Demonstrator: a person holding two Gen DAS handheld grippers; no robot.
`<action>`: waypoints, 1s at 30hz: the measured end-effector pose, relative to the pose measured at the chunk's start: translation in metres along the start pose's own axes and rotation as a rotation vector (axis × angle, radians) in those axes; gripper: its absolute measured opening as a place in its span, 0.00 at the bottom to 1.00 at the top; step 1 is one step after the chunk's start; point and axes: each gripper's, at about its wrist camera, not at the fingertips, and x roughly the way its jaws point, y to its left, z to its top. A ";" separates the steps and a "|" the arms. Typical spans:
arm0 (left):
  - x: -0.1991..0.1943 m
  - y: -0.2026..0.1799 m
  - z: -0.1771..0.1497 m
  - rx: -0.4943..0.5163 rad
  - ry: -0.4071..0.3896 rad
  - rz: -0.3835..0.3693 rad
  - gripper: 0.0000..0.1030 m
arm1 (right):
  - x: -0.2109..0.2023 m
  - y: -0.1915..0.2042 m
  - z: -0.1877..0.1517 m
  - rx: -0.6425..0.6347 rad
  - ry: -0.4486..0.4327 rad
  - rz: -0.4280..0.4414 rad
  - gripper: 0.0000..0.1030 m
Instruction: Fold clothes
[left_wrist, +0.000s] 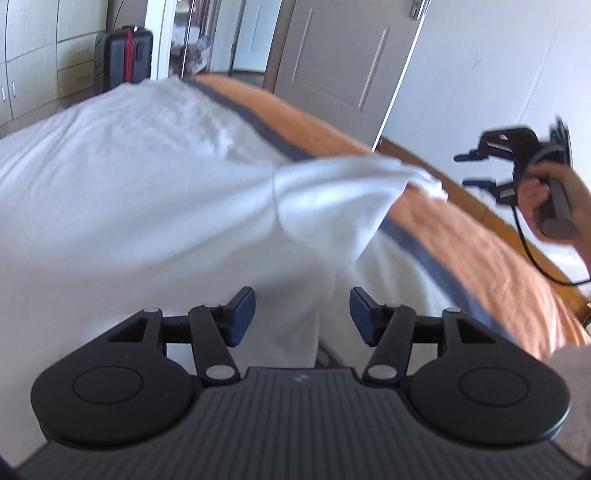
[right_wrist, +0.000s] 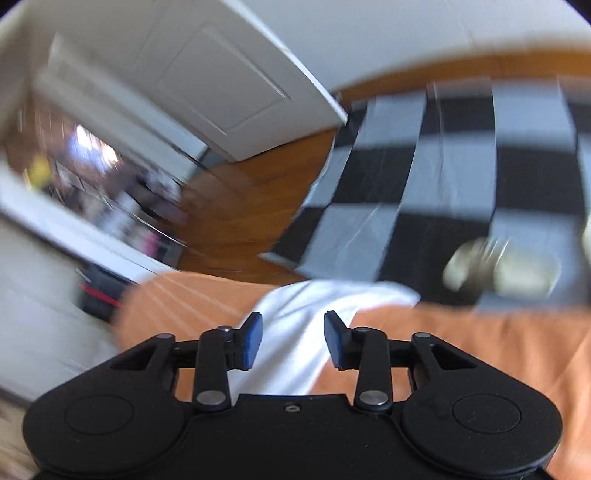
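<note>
The white garment lay spread over the bed, a plain, wrinkled cloth covering much of its near side. One sleeve stretched out sideways from the body of the garment, crossing the grey stripe of the bed cover, its end resting on the orange part. A seam ran where the sleeve met the body. In the right wrist view the sleeve showed as a white strip lying on orange cloth, blurred.

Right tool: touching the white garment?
Apart. The left wrist view shows the right tool open in the air, with wall and bed edge visible between its fingers and the white garment sleeve tip.
</note>
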 end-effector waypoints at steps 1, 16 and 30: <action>0.002 -0.005 0.008 0.031 -0.012 0.003 0.55 | -0.005 -0.012 0.002 0.090 0.013 0.070 0.51; 0.057 -0.003 0.032 -0.063 -0.086 0.062 0.05 | 0.070 0.006 -0.015 -0.116 0.049 -0.085 0.89; 0.083 -0.004 -0.002 -0.267 0.093 -0.275 0.00 | 0.046 0.023 0.000 -0.393 -0.256 -0.177 0.06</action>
